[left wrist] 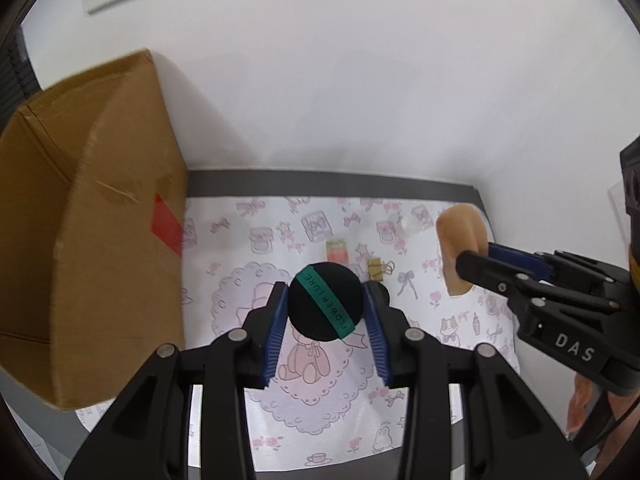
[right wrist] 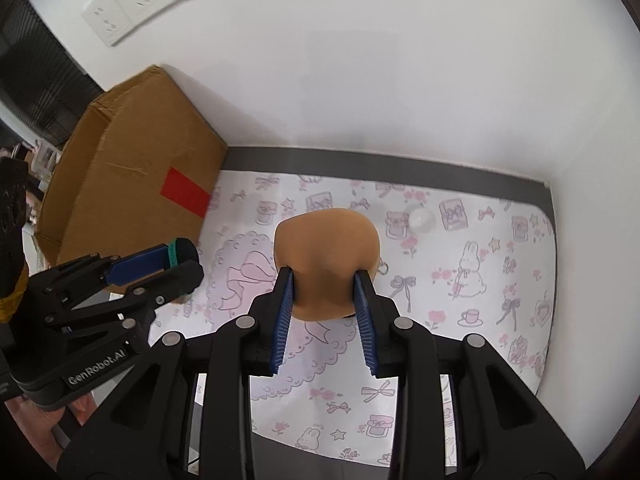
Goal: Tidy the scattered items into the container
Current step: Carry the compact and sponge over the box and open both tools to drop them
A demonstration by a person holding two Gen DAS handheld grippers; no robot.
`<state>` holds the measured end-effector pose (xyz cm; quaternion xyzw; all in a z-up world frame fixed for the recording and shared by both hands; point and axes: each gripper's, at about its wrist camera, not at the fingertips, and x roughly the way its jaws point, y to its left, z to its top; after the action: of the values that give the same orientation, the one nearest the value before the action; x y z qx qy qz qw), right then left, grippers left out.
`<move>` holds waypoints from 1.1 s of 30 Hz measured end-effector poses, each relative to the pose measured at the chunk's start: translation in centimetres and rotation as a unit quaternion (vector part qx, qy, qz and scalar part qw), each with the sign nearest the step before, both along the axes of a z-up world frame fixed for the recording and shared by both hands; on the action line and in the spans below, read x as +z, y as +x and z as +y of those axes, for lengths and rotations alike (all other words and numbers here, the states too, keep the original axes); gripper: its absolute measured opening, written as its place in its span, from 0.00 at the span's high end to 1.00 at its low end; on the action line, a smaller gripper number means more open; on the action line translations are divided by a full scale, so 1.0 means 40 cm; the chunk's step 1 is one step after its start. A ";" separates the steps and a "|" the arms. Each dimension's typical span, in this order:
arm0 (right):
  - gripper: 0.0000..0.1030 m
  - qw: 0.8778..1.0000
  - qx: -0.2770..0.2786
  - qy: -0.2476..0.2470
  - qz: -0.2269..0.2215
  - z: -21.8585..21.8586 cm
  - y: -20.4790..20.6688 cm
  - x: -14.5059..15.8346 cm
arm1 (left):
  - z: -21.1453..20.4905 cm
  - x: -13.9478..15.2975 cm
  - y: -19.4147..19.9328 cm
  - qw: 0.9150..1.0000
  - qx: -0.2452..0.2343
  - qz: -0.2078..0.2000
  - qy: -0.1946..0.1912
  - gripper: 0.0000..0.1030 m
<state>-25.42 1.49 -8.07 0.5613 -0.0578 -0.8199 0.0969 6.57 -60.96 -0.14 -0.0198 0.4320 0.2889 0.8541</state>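
My left gripper (left wrist: 326,306) is shut on a round black powder puff (left wrist: 326,306) with a green band, held above the patterned mat (left wrist: 320,376). My right gripper (right wrist: 324,280) is shut on a tan makeup sponge (right wrist: 326,256), also lifted off the mat. The right gripper and its sponge (left wrist: 460,248) show at the right of the left wrist view; the left gripper with the puff (right wrist: 182,252) shows at the left of the right wrist view. A brown cardboard box (left wrist: 92,224) with a red tape patch stands at the left, its side close to the left gripper. The box (right wrist: 132,176) reaches the back wall.
On the mat lie a small pink-and-green item (left wrist: 336,250), a gold binder clip (left wrist: 378,269) and a small clear round object (right wrist: 421,218). A white wall runs close behind the mat. A dark table edge (right wrist: 360,164) borders the mat at the back and right.
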 end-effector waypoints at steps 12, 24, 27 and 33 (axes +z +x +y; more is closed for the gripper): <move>0.70 0.999 0.019 0.003 0.034 -0.047 0.008 0.113 | -0.033 0.079 -0.038 1.000 -0.010 -0.020 0.021 0.64; 0.70 0.998 0.034 -0.004 0.052 -0.098 0.021 0.169 | -0.060 0.143 -0.066 0.999 -0.007 -0.035 0.028 0.64; 0.70 0.998 0.036 -0.005 0.057 -0.109 0.017 0.186 | -0.063 0.170 -0.075 0.999 -0.007 -0.039 0.032 0.64; 0.70 0.997 0.049 -0.004 0.060 -0.155 0.006 0.205 | -0.048 0.213 -0.089 0.998 0.001 -0.048 0.033 0.64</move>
<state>-25.19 -4.71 0.12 0.5125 -0.0272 -0.8464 0.1422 3.01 -62.87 8.39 -0.0058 0.3807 0.3027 0.8737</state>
